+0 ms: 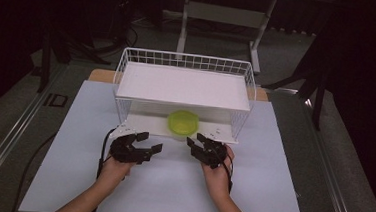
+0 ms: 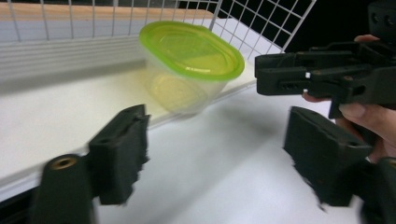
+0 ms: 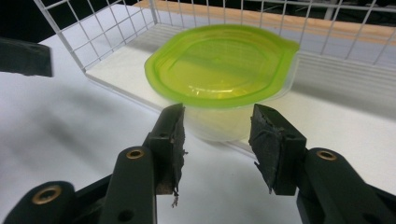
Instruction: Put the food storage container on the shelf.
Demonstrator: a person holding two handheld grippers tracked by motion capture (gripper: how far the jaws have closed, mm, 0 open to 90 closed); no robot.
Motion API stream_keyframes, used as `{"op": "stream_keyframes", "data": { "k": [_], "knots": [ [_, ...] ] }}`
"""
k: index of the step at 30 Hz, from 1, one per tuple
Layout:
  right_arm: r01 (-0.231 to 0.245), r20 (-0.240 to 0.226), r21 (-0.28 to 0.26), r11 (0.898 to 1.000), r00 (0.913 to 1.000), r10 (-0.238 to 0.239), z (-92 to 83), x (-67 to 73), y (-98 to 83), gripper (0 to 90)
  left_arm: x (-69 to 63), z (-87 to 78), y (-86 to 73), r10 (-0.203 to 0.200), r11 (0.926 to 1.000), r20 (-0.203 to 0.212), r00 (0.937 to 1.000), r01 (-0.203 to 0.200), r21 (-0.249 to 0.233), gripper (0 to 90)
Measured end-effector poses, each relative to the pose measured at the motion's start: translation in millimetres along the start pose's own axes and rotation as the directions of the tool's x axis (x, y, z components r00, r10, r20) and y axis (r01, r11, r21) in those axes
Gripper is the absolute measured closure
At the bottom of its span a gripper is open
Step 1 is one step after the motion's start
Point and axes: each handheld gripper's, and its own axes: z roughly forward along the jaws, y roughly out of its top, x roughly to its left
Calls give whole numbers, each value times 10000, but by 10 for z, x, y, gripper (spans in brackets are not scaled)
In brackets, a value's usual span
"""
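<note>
Both grippers' jaws stand apart, gripping nothing: the tub (image 3: 222, 77) sits at the shelf edge (image 3: 121, 91) just ahead of the right gripper (image 3: 217, 140), with bare table between the left gripper (image 2: 215, 154) jaws.

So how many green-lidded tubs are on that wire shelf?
1. The green-lidded tub sits on the lower level of the wire shelf, at its front edge, just beyond both claws. The upper level looks bare.

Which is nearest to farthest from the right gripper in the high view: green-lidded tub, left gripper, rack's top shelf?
From the right gripper:
1. Tub, just ahead on the rack's bottom shelf, at its front edge.
2. Left gripper, across to the left, on the table.
3. Top shelf, farther back and above the tub.
</note>
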Motion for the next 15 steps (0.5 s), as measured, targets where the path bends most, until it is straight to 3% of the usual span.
{"op": "stream_keyframes", "data": {
  "k": [4,5,6,9,10,12,15],
  "knots": [
    [-59,-205,128,9999,9998,62,12,27,-10,615,-14,-107,-44,-29,10000,194,9998,28,33,57],
    [-25,-230,149,9999,9997,28,17,38,-15,635,-14,-107,-44,-29,10000,194,9998,28,33,57],
    [17,-251,260,9997,9997,-11,32,62,-29,681,-49,-205,-79,-7,10000,346,9994,7,10,21],
    [78,-219,359,9993,9997,-70,49,80,-43,790,-102,-284,-130,129,9999,228,9997,-127,-116,21],
    [78,-219,359,9993,9997,-70,49,80,-43,790,-102,-284,-130,129,9999,228,9997,-127,-116,21],
    [128,-241,594,9981,9996,-114,82,94,-57,897,-133,-315,-200,388,9990,22,9992,-388,-242,21],
    [0,-309,882,9961,9995,28,131,90,-76,898,-127,-298,-244,421,9989,-54,9991,-423,-211,21]
  ]
}}
